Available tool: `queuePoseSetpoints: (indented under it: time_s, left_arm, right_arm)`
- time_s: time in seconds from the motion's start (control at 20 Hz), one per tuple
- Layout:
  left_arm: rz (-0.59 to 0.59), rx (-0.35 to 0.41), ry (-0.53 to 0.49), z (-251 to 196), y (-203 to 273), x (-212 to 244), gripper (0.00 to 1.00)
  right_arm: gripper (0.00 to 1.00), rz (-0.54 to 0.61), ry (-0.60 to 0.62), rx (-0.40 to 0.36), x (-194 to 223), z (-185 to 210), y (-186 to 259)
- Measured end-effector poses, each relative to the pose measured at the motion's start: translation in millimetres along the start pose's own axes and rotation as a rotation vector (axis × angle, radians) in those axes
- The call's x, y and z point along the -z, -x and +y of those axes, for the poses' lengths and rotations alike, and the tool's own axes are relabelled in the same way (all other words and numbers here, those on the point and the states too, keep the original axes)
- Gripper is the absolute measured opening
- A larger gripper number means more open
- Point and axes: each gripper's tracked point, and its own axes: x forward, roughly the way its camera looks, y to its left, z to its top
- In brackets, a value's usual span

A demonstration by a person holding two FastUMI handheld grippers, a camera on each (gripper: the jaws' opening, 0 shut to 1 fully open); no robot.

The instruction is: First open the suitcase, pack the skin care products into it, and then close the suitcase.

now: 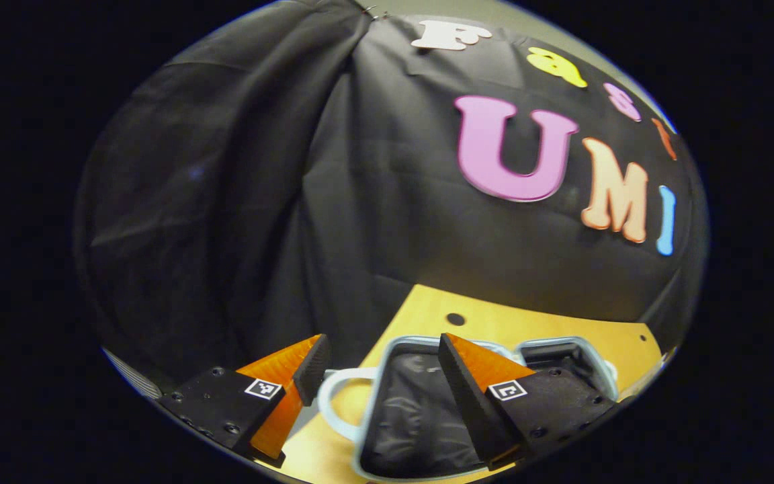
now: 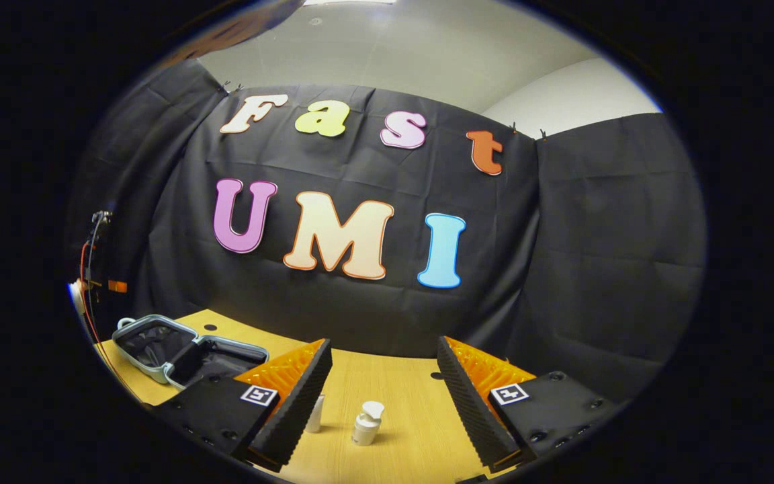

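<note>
The suitcase lies open on the wooden table, a pale grey shell with black lining in both halves and a white handle on its near-left side. My left gripper hovers open just above it, nothing between the fingers. In the right gripper view the same open suitcase rests at the far left of the table. A small white pump bottle stands on the table between the fingers of my open right gripper. A second white bottle stands beside the left finger, partly hidden.
The table runs up to the black cloth wall at the back. A stand with cables rises at the table's left end. Small dark holes mark the tabletop behind the suitcase.
</note>
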Motion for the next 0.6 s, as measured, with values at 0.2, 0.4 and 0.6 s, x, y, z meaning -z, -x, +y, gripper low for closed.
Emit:
queuePoseSetpoints:
  time_s: [0.2, 0.4, 0.6]
  left_arm:
    - [0.006, 0.163, -0.012, -115, 27, 1, 0.95]
    - [0.051, 0.368, -0.06, -248, 64, 33, 0.93]
    - [0.162, 0.554, -0.125, -367, 102, 111, 0.95]
  right_arm:
    - [1.0, 0.048, -0.004, -0.045, 25, 2, -1]
    - [0.99, 0.086, -0.015, -0.088, 56, -6, -11]
    - [0.99, 0.194, -0.04, -0.169, 115, -10, -25]
